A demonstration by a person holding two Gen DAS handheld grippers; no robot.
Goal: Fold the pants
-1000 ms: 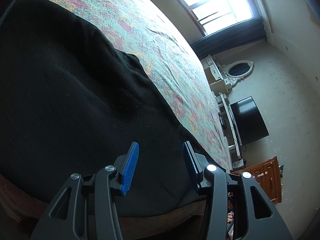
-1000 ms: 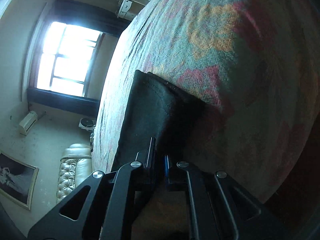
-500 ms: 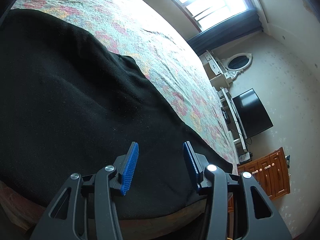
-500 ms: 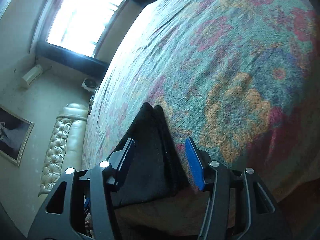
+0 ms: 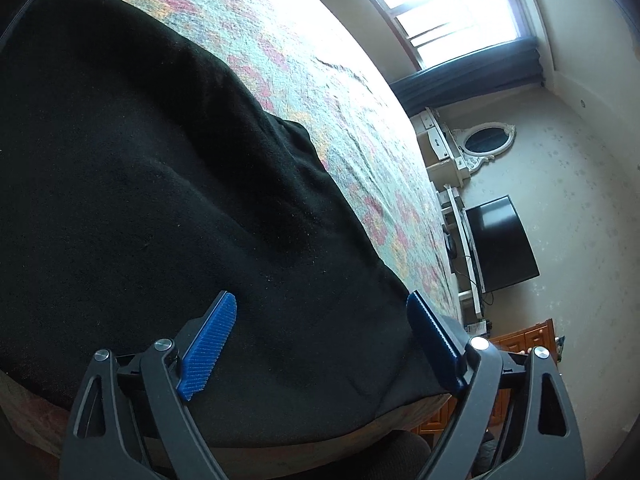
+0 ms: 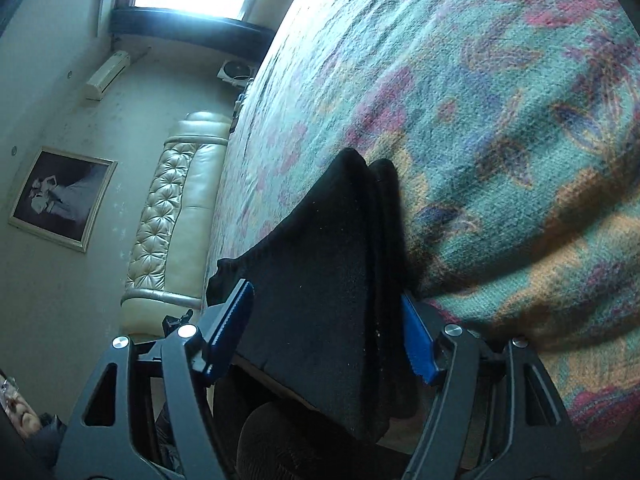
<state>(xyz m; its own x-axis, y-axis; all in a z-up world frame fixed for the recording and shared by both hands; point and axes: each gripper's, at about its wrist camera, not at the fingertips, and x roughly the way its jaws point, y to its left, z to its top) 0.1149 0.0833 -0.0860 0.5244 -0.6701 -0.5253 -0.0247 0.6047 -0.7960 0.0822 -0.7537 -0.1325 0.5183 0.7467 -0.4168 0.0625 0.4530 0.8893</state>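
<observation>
Both jaws open: left hand-held gripper, right hand-held gripper straddle black fleece pants. Pinch all layers before lifting.

From my left wrist feed, the black fleece pants run off the left edge, so I can't see their full extent. On the right feed, their near end drops behind my gripper's frame.
</observation>
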